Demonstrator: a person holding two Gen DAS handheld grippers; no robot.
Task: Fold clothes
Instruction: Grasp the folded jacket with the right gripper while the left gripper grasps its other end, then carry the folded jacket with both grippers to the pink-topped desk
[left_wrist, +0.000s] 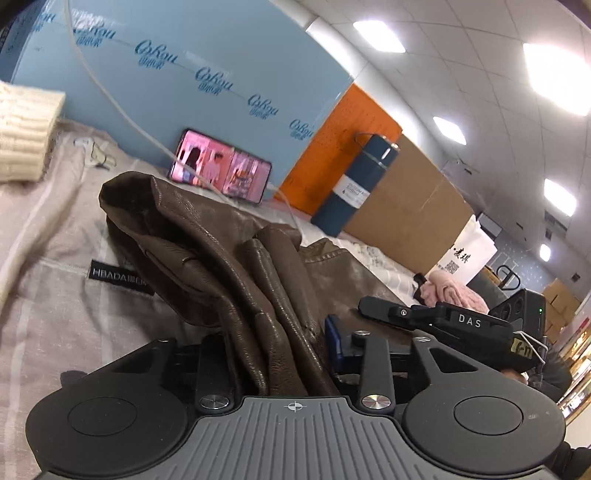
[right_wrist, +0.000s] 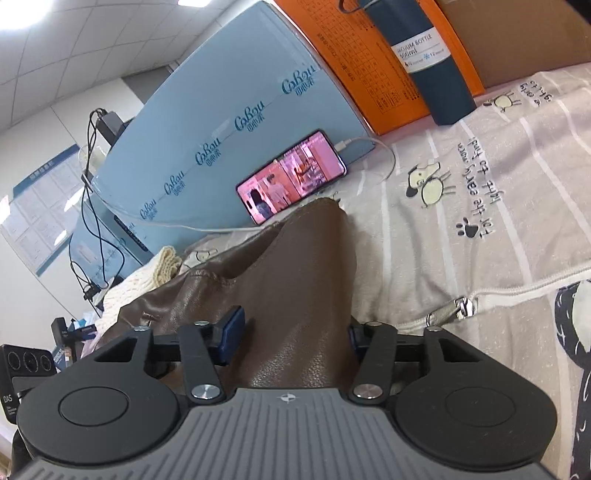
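Note:
A brown leather jacket (left_wrist: 207, 236) lies crumpled on the bed sheet (left_wrist: 44, 302). In the left wrist view a thick bunch of its folds fills the gap of my left gripper (left_wrist: 280, 343), and a blue pad (left_wrist: 334, 339) presses against it on the right; the other pad is hidden by the leather. In the right wrist view another part of the jacket (right_wrist: 295, 280) runs forward to a point, and my right gripper (right_wrist: 293, 332) is shut on it, with a blue pad (right_wrist: 232, 332) on each side. The right gripper's black body (left_wrist: 443, 317) shows to the right in the left wrist view.
A lit phone (right_wrist: 291, 177) leans on a blue foam board (right_wrist: 207, 122) with a white cable. A dark blue bottle (right_wrist: 432, 59) stands by an orange board (right_wrist: 354, 59). A cream knit garment (left_wrist: 22, 129) lies at the left, a pink one (left_wrist: 454, 291) at the right.

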